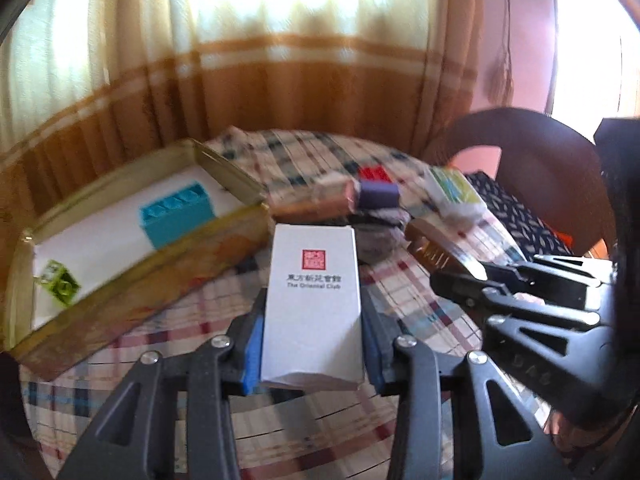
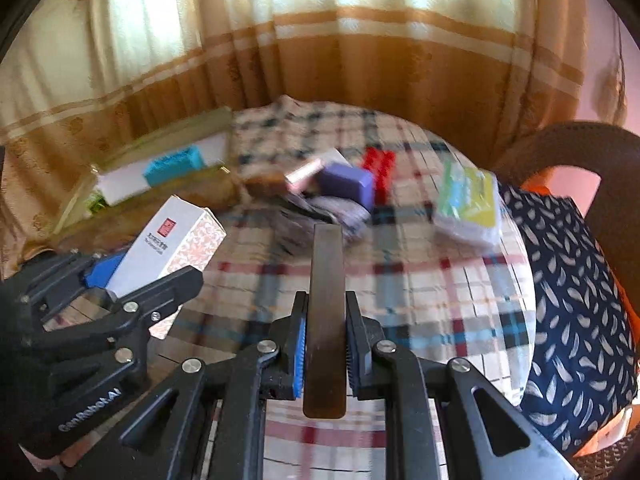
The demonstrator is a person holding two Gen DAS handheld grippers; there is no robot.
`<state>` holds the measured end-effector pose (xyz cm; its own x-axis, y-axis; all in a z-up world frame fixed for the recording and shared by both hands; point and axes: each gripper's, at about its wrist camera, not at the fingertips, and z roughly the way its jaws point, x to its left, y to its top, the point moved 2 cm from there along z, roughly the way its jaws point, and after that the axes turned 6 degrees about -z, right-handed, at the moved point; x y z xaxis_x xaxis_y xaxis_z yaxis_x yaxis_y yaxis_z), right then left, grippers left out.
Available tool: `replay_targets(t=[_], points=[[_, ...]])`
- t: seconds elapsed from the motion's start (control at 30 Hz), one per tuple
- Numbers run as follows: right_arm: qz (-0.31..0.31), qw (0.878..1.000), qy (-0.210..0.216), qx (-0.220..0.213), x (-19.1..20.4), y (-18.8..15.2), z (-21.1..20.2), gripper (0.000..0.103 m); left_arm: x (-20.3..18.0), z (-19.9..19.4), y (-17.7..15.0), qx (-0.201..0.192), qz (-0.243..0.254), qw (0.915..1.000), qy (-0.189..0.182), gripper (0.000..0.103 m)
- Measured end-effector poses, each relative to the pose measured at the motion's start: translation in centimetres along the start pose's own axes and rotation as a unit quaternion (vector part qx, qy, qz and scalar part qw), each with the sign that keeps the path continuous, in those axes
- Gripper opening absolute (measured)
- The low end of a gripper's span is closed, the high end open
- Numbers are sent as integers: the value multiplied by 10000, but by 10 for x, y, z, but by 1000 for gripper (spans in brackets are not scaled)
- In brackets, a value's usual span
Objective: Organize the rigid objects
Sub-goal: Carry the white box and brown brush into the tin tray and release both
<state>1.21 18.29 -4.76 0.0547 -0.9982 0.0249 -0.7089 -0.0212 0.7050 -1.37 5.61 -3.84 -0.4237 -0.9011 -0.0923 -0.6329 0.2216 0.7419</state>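
On the white box (image 1: 313, 304) I read "The Oriental Club" under Chinese characters and a red seal; the left gripper (image 2: 132, 280) arm seems to read "GenRobot.AI".

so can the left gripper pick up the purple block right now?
Probably not: the left gripper is shut on the white rectangular carton, so its fingers are occupied. The purple rectangular block lies beyond it, uncovered, on the plaid tablecloth.

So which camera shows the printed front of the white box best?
The left wrist view: the white box faces the camera between the left gripper fingers, logo and text readable. The right wrist view shows it at an angle, print small, partly behind the gripper.
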Motion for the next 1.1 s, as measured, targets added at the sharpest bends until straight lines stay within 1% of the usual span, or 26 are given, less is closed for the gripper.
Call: replay_targets(t=[0.1,0.23,0.33,0.53,0.67,0.87,0.93,1.0,1.1], points=[[-78,9996,173,-199,11,9,-11,18,13,-11,4,-228,-167,9996,41,40],[-277,9982,295,-445,32,23,-17,18,35,-26,10,-585,-418,9971,268,40],[-384,9970,387,-555,46,33,-17,18,53,-38,15,-840,-573,9935,518,40],[-636,9933,567,-781,77,53,-14,18,82,-45,22,-997,-798,9884,823,40],[-851,9894,561,-1033,99,71,-8,18,102,-46,24,-1042,-976,9834,1118,40],[-1013,9845,610,-1294,126,88,12,18,142,-46,28,-1120,-1410,9709,1580,40],[-1144,9815,626,-1399,137,92,20,18,154,-43,30,-1159,-1581,9667,1646,40],[-1231,9797,600,-1466,144,95,25,18,162,-40,33,-1185,-1608,9634,1787,40],[-1109,9808,660,-1460,147,102,37,18,168,-34,37,-1217,-1580,9594,1995,40]])
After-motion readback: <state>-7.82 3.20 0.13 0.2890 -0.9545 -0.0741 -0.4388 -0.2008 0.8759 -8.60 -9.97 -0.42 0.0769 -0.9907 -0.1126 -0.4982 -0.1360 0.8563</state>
